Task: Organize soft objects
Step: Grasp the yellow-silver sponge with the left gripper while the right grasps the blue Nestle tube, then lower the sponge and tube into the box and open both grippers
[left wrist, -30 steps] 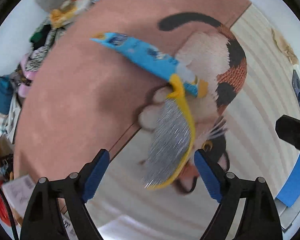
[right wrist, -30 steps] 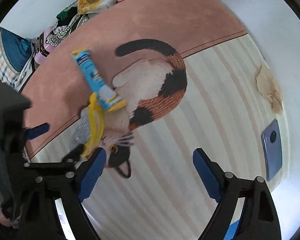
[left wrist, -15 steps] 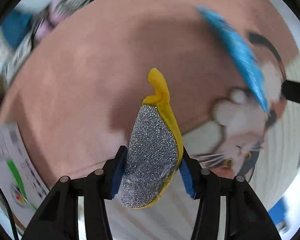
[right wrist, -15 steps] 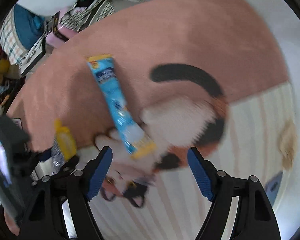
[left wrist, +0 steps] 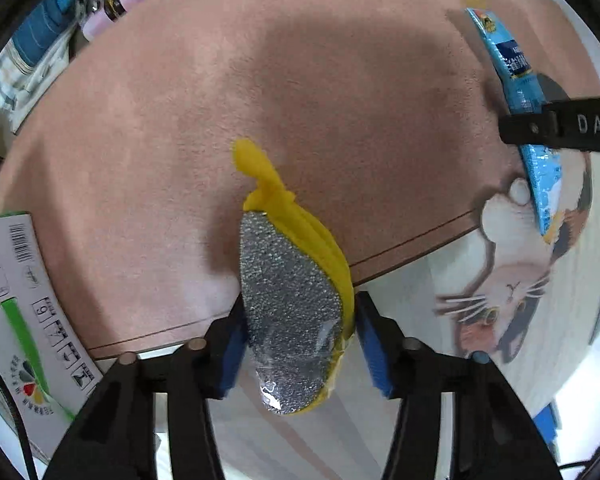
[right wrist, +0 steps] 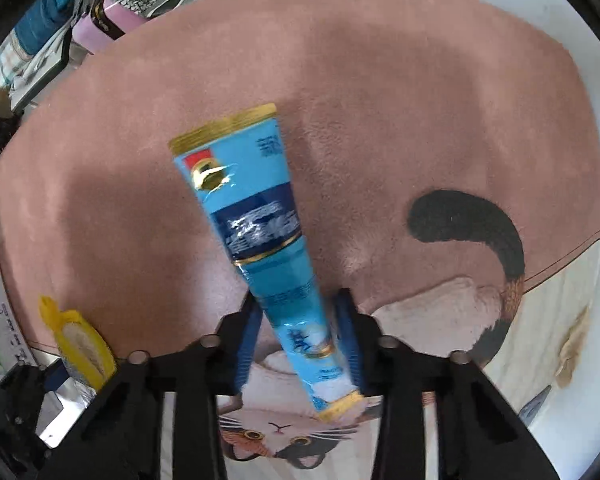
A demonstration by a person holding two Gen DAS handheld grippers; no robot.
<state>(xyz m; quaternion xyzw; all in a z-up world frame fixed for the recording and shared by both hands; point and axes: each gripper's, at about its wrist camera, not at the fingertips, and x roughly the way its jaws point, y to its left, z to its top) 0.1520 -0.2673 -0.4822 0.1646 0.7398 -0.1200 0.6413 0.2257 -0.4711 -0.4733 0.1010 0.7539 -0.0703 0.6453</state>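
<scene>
My left gripper (left wrist: pixel 298 336) is shut on a yellow sponge with a silver scouring face (left wrist: pixel 288 300) and holds it above the pink rug (left wrist: pixel 160 128). The sponge also shows at the lower left of the right wrist view (right wrist: pixel 82 344). My right gripper (right wrist: pixel 298 344) is shut on a blue toothpaste tube with gold ends (right wrist: pixel 260 232), near its cap end, and the tube points away over the rug (right wrist: pixel 380 80). The tube also shows at the right edge of the left wrist view (left wrist: pixel 520 92), with a black finger of the right gripper across it.
The rug carries a calico cat picture (right wrist: pixel 472 280) and a striped cream part (left wrist: pixel 560 320). A white printed box (left wrist: pixel 16 312) lies at the left. Folded clothes and bags (right wrist: pixel 60 28) pile beyond the rug's far left edge. A dark phone (right wrist: pixel 534 402) lies at the right.
Both grippers closed: the left on the sponge one second ago to half a second ago, the right on the toothpaste tube in the last half second. Sponge and tube are now apart.
</scene>
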